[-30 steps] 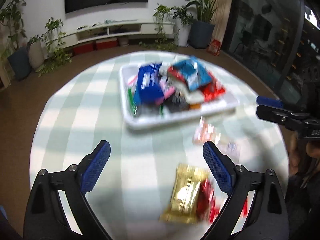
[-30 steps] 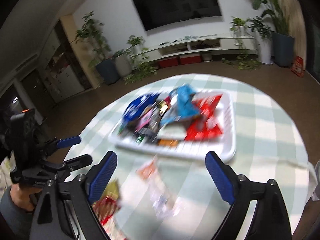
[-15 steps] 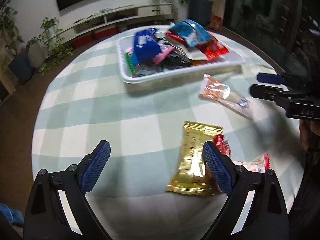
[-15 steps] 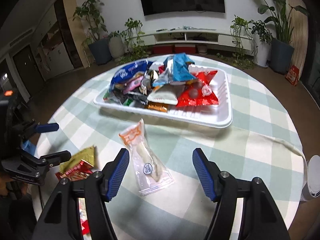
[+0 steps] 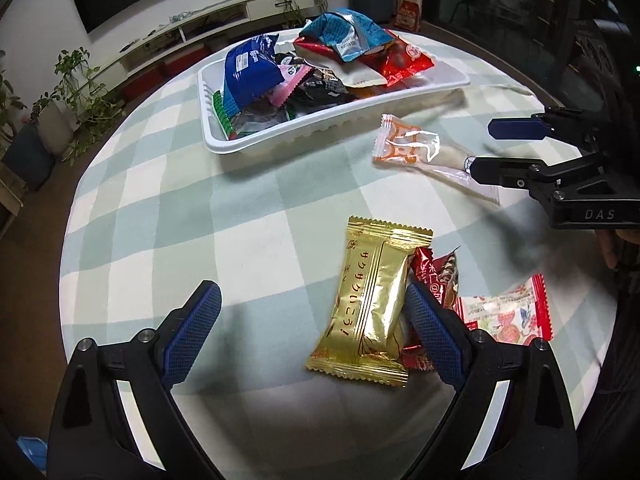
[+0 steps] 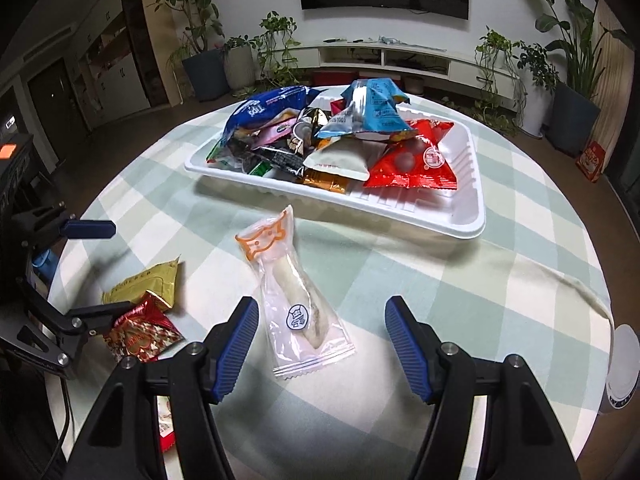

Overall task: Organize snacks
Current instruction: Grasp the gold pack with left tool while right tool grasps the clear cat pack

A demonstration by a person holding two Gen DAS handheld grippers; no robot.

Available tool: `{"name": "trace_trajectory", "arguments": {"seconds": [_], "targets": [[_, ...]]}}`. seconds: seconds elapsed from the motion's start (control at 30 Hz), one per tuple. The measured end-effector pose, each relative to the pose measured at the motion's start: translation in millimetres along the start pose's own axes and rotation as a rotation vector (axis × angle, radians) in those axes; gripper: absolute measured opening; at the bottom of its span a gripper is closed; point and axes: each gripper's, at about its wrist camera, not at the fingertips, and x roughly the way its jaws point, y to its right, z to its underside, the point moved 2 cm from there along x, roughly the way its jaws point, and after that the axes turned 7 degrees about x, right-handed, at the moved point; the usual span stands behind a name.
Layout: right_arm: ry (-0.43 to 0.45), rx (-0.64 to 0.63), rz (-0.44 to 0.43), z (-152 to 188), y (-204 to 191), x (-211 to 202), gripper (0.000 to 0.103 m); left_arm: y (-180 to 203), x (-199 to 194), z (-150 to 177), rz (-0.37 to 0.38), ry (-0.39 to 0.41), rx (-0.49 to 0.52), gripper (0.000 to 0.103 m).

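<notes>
A white tray [image 5: 224, 148] heaped with snack packets stands at the far side of a round checked table; it also shows in the right wrist view [image 6: 460, 216]. A gold packet [image 5: 370, 304] lies between my left gripper's [image 5: 312, 320] open fingers, near the right one. A red packet [image 5: 436, 276] and a red-edged packet [image 5: 508, 314] lie beside it. My right gripper [image 6: 320, 336] is open, low over the near end of a clear packet with an orange top [image 6: 286, 284]. The clear packet [image 5: 420, 152] also shows in the left wrist view.
A fold in the tablecloth [image 6: 560, 280] runs to the right edge in the right wrist view. A white round object [image 6: 622, 372] sits off the table's right edge. Plants and a TV shelf stand behind.
Both grippers have dropped lower and closer to the loose packets. The right gripper's fingers have narrowed somewhat around the clear packet's end. The views have gone from blurred to sharp.
</notes>
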Motion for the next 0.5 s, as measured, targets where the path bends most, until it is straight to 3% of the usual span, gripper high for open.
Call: {"name": "trace_trajectory", "arguments": {"seconds": [0.07, 0.13, 0.2, 0.37, 0.5], "targets": [[-0.003, -0.014, 0.007, 1.0, -2.0, 0.9, 0.069, -0.9, 2.4, -0.7, 0.018, -0.013, 0.013, 0.084], [0.001, -0.020, 0.006, 1.0, -3.2, 0.4, 0.069, 0.3, 5.9, -2.8, 0.060, -0.024, 0.035, 0.063], [0.004, -0.021, 0.009, 0.6, -3.2, 0.5, 0.069, 1.9, 9.5, -3.5, 0.074, -0.038, 0.052, 0.049], [0.008, -0.028, 0.004, 0.4, -3.2, 0.4, 0.069, 0.3, 15.9, -6.8, 0.104, -0.060, 0.083, 0.048], [0.022, -0.043, -0.023, -2.4, -6.9, -0.9, 0.069, 1.4, 14.5, -4.9, 0.133, -0.056, 0.085, 0.033]]}}
